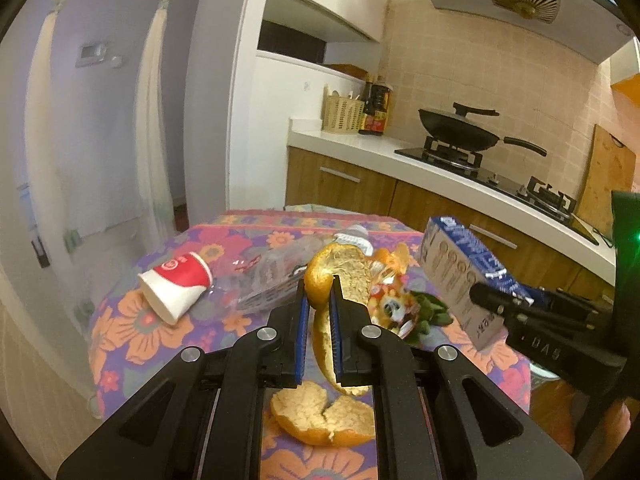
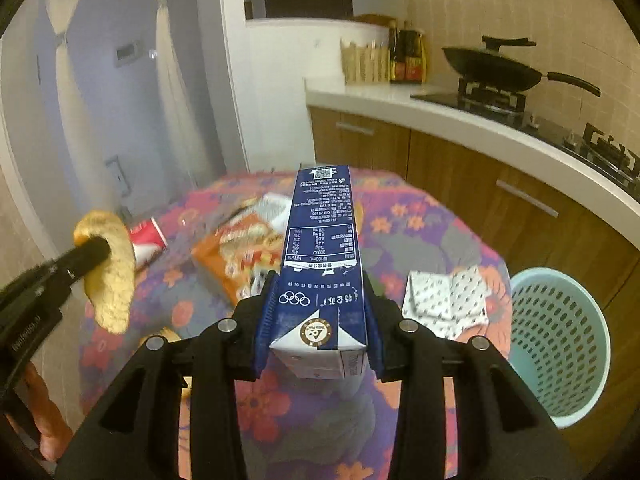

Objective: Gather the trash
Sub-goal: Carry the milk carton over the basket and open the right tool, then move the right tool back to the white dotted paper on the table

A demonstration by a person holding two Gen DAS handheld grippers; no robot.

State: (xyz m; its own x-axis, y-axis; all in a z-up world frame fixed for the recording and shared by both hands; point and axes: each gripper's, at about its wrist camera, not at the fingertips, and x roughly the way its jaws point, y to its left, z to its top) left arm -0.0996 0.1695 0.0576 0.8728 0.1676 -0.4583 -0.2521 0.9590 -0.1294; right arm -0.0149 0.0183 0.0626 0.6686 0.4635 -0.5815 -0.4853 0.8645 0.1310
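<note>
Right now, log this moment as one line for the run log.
left tool: shut on orange peel | right tool: shut on milk carton | both clear of table | basket: right of table

Navy-and-white milk carton (image 2: 320, 248), orange peel (image 1: 340, 276), purple floral tablecloth (image 1: 160, 320), turquoise basket (image 2: 560, 344)

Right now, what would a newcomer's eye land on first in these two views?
Probably the two lifted catches: the left gripper pinching a strip of orange peel, and the right gripper clamping a blue milk carton above the flowery tablecloth. Next, the pale blue basket beside the table at right.
</note>
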